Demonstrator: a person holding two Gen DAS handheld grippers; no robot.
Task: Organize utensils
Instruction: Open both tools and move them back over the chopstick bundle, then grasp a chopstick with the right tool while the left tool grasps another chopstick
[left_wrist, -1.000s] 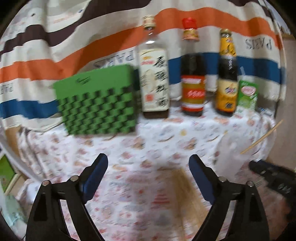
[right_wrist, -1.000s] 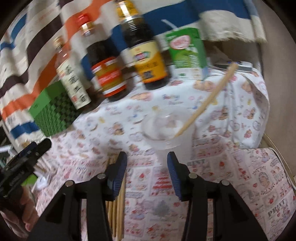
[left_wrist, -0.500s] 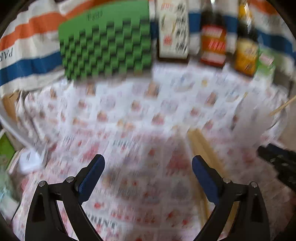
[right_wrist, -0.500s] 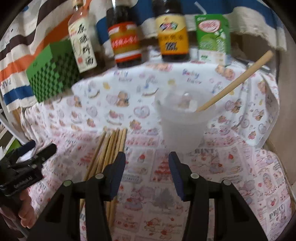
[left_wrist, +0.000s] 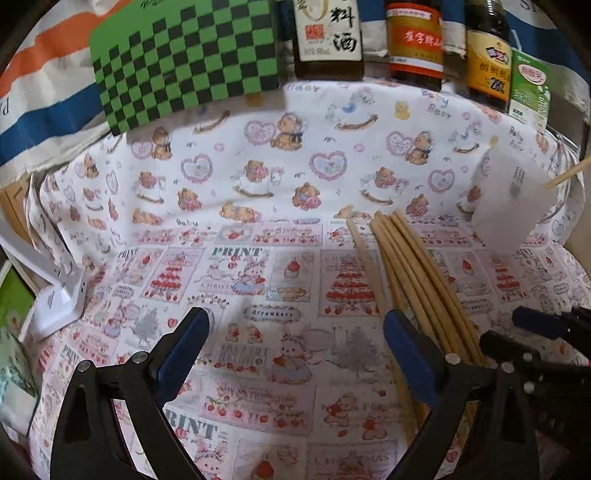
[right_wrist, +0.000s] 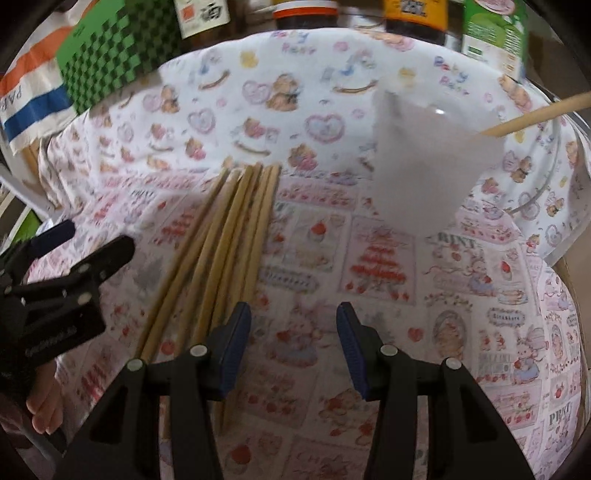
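Several wooden chopsticks (left_wrist: 402, 269) lie side by side on the patterned tablecloth; they also show in the right wrist view (right_wrist: 229, 236). A translucent plastic cup (right_wrist: 432, 162) stands to their right with one chopstick (right_wrist: 535, 114) leaning in it; the cup also shows in the left wrist view (left_wrist: 513, 199). My left gripper (left_wrist: 295, 354) is open and empty, low over the cloth, its right finger over the chopsticks' near ends. My right gripper (right_wrist: 293, 354) is open and empty, just right of the chopsticks and in front of the cup.
A green checkered box (left_wrist: 184, 62) stands at the back left. Three sauce bottles (left_wrist: 413, 37) and a green carton (left_wrist: 528, 88) line the back. A white object (left_wrist: 59, 299) lies at the table's left edge. The right gripper shows in the left wrist view (left_wrist: 546, 343).
Both grippers have tilted down and come lower and closer to the table. The chopsticks now lie right by the fingers. Both stay open and empty.
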